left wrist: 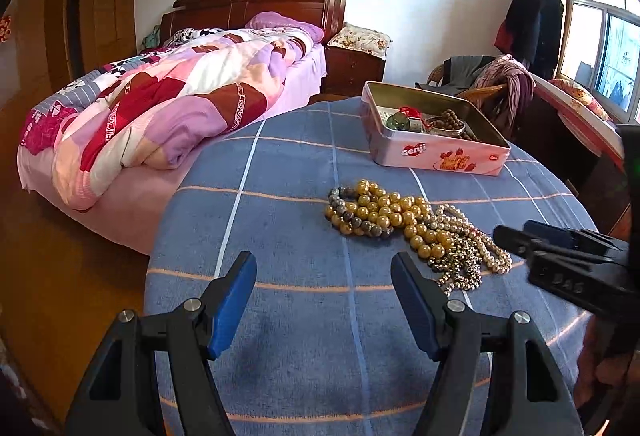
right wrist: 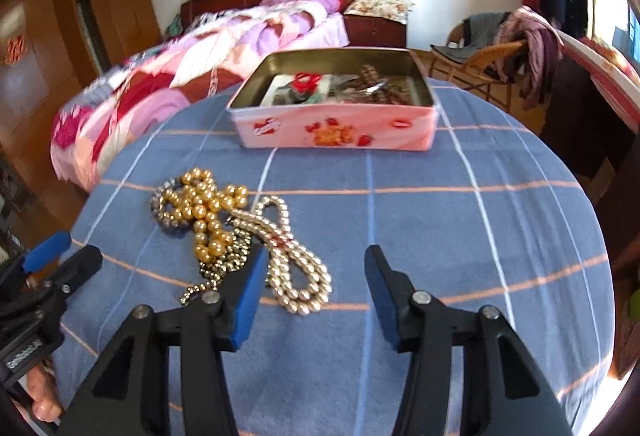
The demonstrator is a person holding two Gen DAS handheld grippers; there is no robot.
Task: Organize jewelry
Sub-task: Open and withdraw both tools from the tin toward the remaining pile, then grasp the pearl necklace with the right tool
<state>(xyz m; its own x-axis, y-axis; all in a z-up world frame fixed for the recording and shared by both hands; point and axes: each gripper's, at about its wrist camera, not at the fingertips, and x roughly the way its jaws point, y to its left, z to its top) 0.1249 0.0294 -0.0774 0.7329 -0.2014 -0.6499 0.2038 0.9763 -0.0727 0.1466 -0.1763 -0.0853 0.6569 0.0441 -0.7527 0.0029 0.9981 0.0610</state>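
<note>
A pile of bead jewelry (left wrist: 416, 228) lies on the blue checked tablecloth (left wrist: 288, 316): big gold beads, grey beads and strands of small pale pearls. It also shows in the right wrist view (right wrist: 236, 236). A pink open tin (left wrist: 432, 131) behind it holds brown beads, a green piece and red cord; it also shows in the right wrist view (right wrist: 336, 107). My left gripper (left wrist: 324, 272) is open and empty, left of the pile. My right gripper (right wrist: 316, 264) is open and empty, its left finger over the pearl strands.
The round table's edge drops to a wooden floor (left wrist: 60, 296). A bed with a pink quilt (left wrist: 160, 107) stands to the left. A wicker chair with clothes (right wrist: 492, 55) and a window (left wrist: 608, 55) are at the right.
</note>
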